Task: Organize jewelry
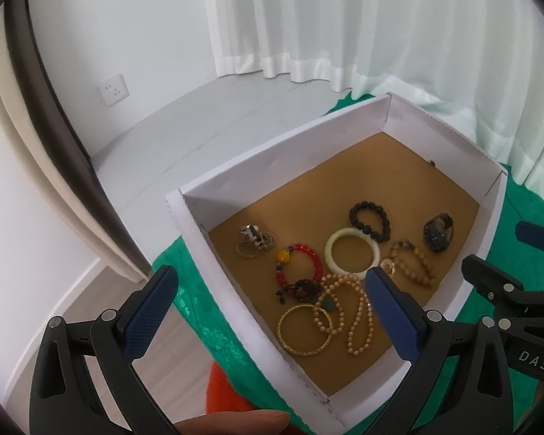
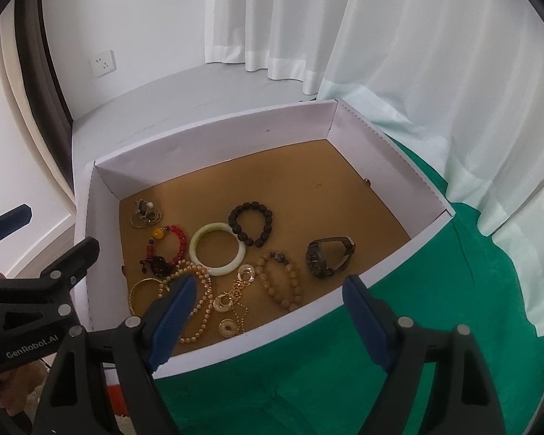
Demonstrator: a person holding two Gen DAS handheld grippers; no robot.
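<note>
A white box (image 1: 196,239) (image 2: 101,188) with a brown floor holds the jewelry. Inside lie a white jade bangle (image 1: 352,252) (image 2: 217,250), a black bead bracelet (image 1: 370,221) (image 2: 250,223), a red bead bracelet (image 1: 301,264) (image 2: 165,246), a gold bangle (image 1: 304,330) (image 2: 141,293), a tan pearl necklace (image 1: 348,311) (image 2: 199,311), a tan bead bracelet (image 1: 413,262) (image 2: 281,282), a dark watch (image 1: 438,233) (image 2: 328,255) and some rings (image 1: 254,241) (image 2: 145,214). My left gripper (image 1: 272,286) hangs open above the box's near left corner. My right gripper (image 2: 272,290) hangs open above the box's near wall. Neither holds anything.
The box rests on a green cloth (image 1: 199,311) (image 2: 435,326) over a round surface. White curtains (image 1: 344,18) (image 2: 417,54) hang behind. A wall socket (image 1: 112,88) (image 2: 102,62) sits low on the left. An orange object (image 1: 221,391) lies under the cloth edge. A fingertip (image 1: 232,422) shows below.
</note>
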